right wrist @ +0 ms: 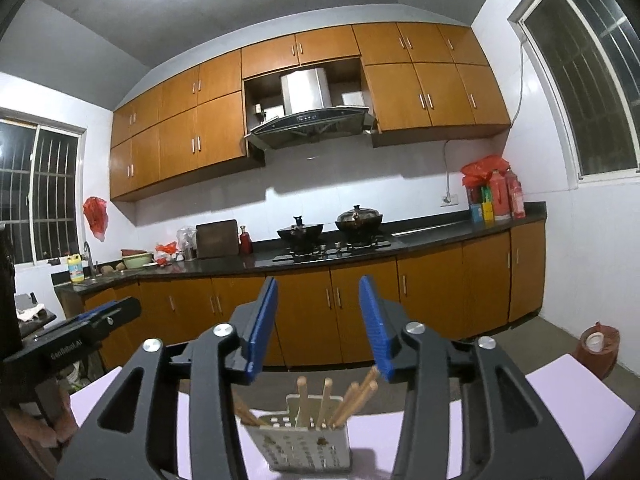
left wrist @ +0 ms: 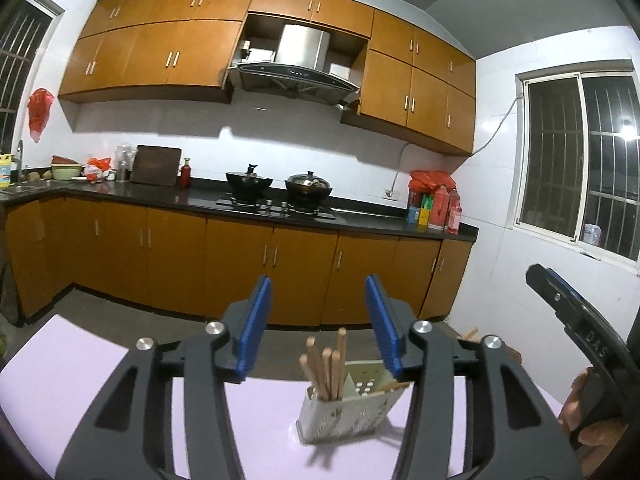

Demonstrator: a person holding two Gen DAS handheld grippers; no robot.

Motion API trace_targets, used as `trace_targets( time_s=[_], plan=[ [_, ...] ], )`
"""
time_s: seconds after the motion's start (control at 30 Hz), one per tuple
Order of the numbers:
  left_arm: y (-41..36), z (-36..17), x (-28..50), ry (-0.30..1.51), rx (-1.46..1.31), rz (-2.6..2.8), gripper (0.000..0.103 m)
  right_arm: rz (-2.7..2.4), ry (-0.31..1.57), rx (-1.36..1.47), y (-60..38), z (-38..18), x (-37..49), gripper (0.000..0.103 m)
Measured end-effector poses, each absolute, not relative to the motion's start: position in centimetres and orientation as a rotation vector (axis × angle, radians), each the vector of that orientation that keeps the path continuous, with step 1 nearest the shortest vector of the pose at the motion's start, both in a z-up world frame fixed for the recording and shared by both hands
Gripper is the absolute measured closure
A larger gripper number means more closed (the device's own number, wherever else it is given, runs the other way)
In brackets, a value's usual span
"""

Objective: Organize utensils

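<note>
A pale perforated utensil holder (left wrist: pixel 344 410) stands on the lilac table (left wrist: pixel 72 392) with several wooden chopsticks (left wrist: pixel 326 364) upright in it. My left gripper (left wrist: pixel 318 328) is open and empty, raised above and just behind the holder. The right gripper's side (left wrist: pixel 568 304) shows at the right edge. In the right wrist view the same holder (right wrist: pixel 304 442) holds the chopsticks (right wrist: pixel 340 400), and my right gripper (right wrist: pixel 318 328) is open and empty above it. The left gripper (right wrist: pixel 80 332) shows at the left.
The table (right wrist: pixel 576 400) ends short of a dark floor. Beyond stand orange kitchen cabinets (left wrist: pixel 240 264), a black counter with two pots (left wrist: pixel 280 186) on a stove, and red bottles (left wrist: pixel 440 204). A brown jar (right wrist: pixel 598 350) sits on the floor at the right.
</note>
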State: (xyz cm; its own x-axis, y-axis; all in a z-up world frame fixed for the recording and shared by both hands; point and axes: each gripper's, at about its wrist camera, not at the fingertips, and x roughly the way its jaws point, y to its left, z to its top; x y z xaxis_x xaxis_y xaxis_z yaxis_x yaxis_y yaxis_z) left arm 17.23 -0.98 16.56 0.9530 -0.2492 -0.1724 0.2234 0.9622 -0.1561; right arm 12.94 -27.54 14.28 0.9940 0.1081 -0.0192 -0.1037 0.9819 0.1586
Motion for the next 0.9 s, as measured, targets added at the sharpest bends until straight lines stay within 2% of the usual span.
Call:
trace_targets(
  time_s=[0.17,0.3,0.43,0.73,0.9],
  plan=[
    [-0.1,16.5,12.2,0.176,-0.113,-0.231,0.04,0.089,0.052,0.164,-27.5,13.8,9.3,0.045],
    [0.1,15.9,8.3,0.157,-0.082,-0.212,0.022,0.073,0.068,0.169,-27.4,13.0,6.8,0.039],
    [0.2,14.7,5.4,0.145,-0.067,-0.186,0.006,0.058,0.084,0.15,-27.1,11.9,4.9,0.028],
    [0.1,11.2,2.5,0.203,-0.046,-0.161,0.004,0.036,0.124,0.077,-25.6,9.1,2.1,0.002],
    [-0.2,9.4,1.6,0.234,-0.024,-0.147,0.004,0.022,0.151,0.001,-24.1,7.3,0.5,0.002]
  ],
)
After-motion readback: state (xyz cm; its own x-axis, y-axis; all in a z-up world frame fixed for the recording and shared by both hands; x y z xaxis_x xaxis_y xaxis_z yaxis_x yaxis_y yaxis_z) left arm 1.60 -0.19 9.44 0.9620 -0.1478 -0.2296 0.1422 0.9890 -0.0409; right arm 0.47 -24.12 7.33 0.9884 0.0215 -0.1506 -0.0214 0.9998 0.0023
